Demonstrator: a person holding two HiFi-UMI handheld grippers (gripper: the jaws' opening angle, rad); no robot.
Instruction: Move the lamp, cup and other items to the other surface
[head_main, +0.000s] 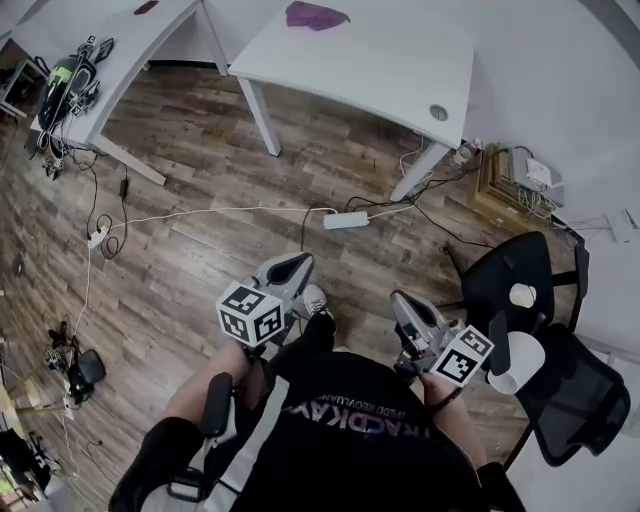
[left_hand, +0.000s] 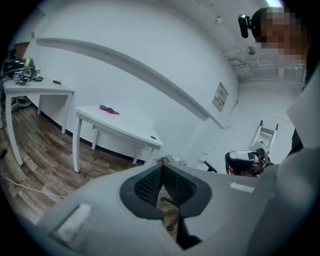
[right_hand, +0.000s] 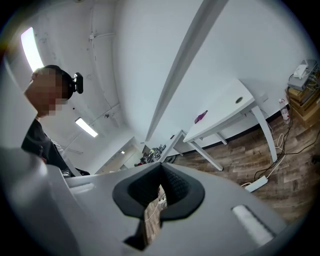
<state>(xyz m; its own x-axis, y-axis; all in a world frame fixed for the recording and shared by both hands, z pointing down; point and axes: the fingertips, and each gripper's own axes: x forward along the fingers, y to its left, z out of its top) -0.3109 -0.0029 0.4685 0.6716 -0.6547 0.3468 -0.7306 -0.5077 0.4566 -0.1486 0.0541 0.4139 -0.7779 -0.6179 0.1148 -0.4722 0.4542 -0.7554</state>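
Person stands on the wood floor holding the left gripper (head_main: 296, 261) and right gripper (head_main: 402, 300) low, each closed on nothing. A white cup-like item (head_main: 522, 360) rests on the black chair (head_main: 512, 265) just beside the right gripper. A purple cloth (head_main: 316, 15) lies on the white table (head_main: 370, 70) ahead.

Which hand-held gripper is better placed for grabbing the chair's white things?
Likely right: the right hand-held gripper is beside the chair holding the white object; the left hand-held gripper is farther.
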